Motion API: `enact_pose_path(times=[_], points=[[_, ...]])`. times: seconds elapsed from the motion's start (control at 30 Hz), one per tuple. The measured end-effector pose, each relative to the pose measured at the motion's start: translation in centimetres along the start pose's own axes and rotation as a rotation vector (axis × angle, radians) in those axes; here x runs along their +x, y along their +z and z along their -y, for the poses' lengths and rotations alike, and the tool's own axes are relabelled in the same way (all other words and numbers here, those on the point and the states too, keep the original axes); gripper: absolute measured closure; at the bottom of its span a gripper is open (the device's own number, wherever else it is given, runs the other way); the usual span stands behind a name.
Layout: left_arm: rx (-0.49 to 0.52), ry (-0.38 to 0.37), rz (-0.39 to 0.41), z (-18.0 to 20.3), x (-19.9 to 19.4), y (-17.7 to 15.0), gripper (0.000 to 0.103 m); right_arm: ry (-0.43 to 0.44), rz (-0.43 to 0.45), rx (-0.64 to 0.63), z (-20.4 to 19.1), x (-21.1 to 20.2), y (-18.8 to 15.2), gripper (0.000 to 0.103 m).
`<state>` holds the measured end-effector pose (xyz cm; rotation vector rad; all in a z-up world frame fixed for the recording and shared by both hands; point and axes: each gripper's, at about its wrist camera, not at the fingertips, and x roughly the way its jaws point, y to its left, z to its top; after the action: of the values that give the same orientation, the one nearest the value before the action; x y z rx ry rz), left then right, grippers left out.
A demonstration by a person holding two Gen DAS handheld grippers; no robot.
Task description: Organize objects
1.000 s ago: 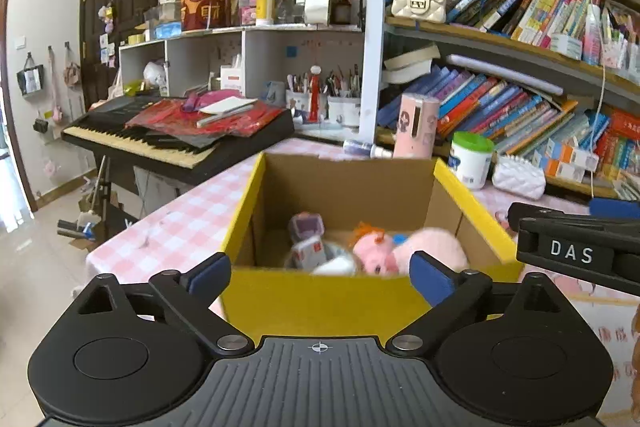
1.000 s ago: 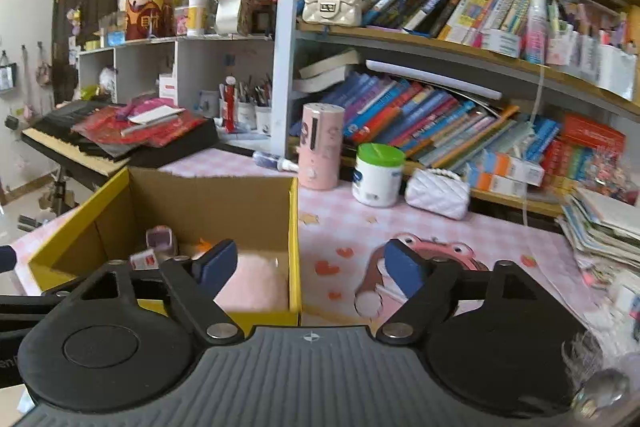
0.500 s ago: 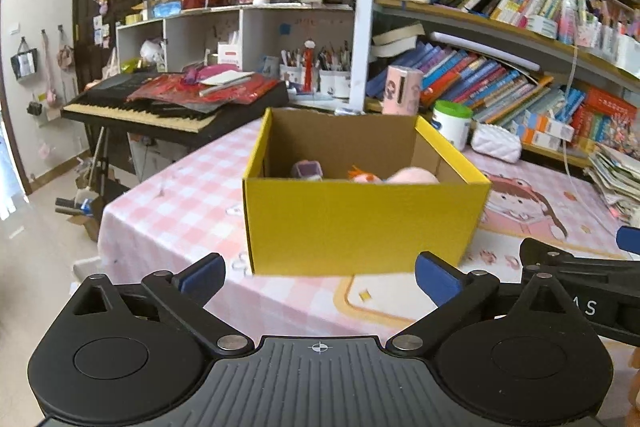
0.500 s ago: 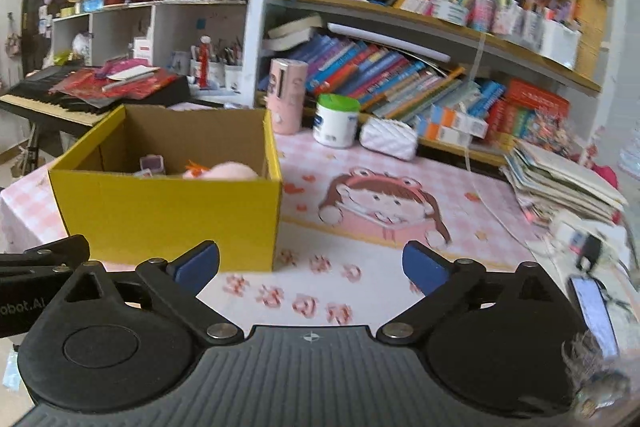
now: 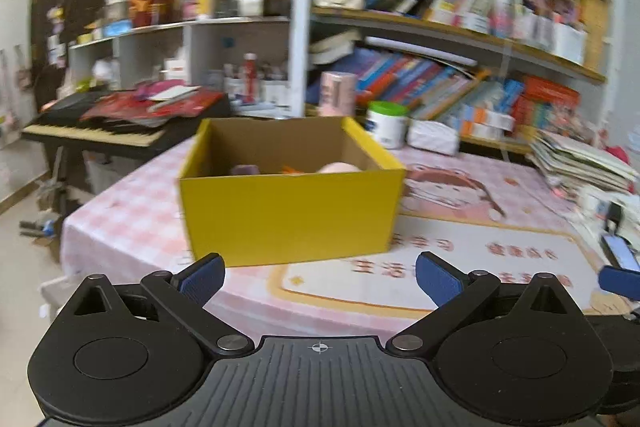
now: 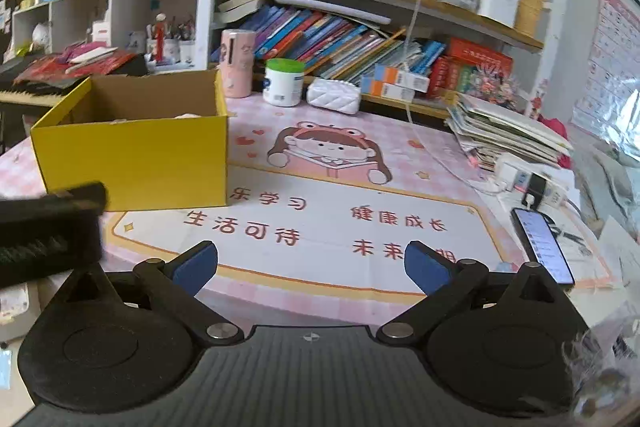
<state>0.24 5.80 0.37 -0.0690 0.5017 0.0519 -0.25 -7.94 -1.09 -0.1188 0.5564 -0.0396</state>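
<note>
A yellow cardboard box (image 5: 288, 215) (image 6: 136, 167) stands open-topped on the pink table mat (image 6: 340, 227). Over its front wall I see the tops of a pink plush toy (image 5: 340, 167) and a small purple thing (image 5: 245, 169) inside. My left gripper (image 5: 318, 277) hangs open just short of the box's front wall, with nothing between its fingers. My right gripper (image 6: 310, 265) is open too, over the printed mat to the right of the box, holding nothing. The left gripper's black body shows blurred at the left edge of the right wrist view.
Behind the box stand a pink tube (image 6: 238, 63), a white jar with a green lid (image 6: 284, 83) and a white quilted pouch (image 6: 334, 95). A phone (image 6: 542, 245), a power strip and a paper stack (image 6: 508, 131) lie right. A keyboard (image 5: 100, 135) stands left; bookshelves run behind.
Both grippers have drawn back from over the box toward the table's near edge, so the whole box now shows. The right gripper's jaws have widened. The box's contents have not moved.
</note>
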Motion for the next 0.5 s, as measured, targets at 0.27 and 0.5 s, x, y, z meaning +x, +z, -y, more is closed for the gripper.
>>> enact_pose_path(times=[0.27, 0.5], points=[[0.032, -0.085, -0.032, 3.1, 0.2, 0.0, 0.000, -0.083, -0.047, 0.090, 2.2, -0.8, -0.4, 0.000], [0.052, -0.084, -0.076, 4.3, -0.1, -0.5, 0.000, -0.102, -0.073, 0.124, 3.7, -0.9, -1.2, 0.000]])
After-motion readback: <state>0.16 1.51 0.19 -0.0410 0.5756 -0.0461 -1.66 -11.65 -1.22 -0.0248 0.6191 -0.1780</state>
